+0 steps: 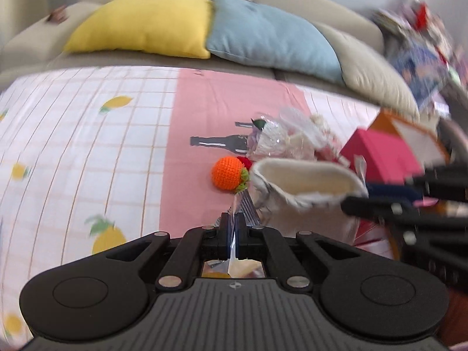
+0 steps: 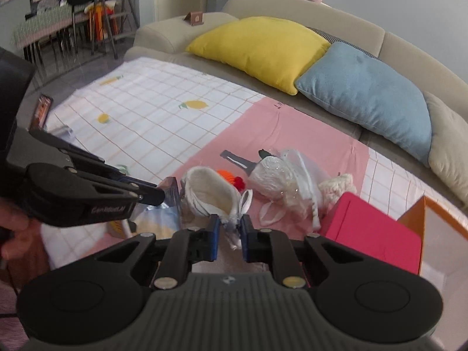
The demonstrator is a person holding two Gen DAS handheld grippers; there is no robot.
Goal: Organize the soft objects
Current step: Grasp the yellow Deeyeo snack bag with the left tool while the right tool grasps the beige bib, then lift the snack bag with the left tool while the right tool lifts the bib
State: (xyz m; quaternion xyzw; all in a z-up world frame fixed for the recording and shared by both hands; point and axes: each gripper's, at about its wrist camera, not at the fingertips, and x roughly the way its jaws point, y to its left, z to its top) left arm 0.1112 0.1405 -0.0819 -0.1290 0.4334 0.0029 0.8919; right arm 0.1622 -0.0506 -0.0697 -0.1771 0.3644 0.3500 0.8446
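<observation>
Both grippers hold one clear plastic bag with a white fleecy lining (image 2: 210, 196) above the pink and checked cloth (image 1: 87, 134): our left gripper (image 1: 233, 219) pinches its edge tight, our right gripper (image 2: 229, 228) clamps the other rim at a narrow gap. Only the left wrist view shows the orange crocheted ball (image 1: 229, 173) whole; the right wrist view shows a hand (image 2: 14, 234) angling the left tool downward.

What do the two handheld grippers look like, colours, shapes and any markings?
Both match: the left gripper and right gripper have a grey ribbed body bearing a small round logo, black linkage arms with silver rivets, round black discs at each side, and blue-padded fingers. The right wrist view shows pale lettering on the left one's side, too blurred to read.
</observation>
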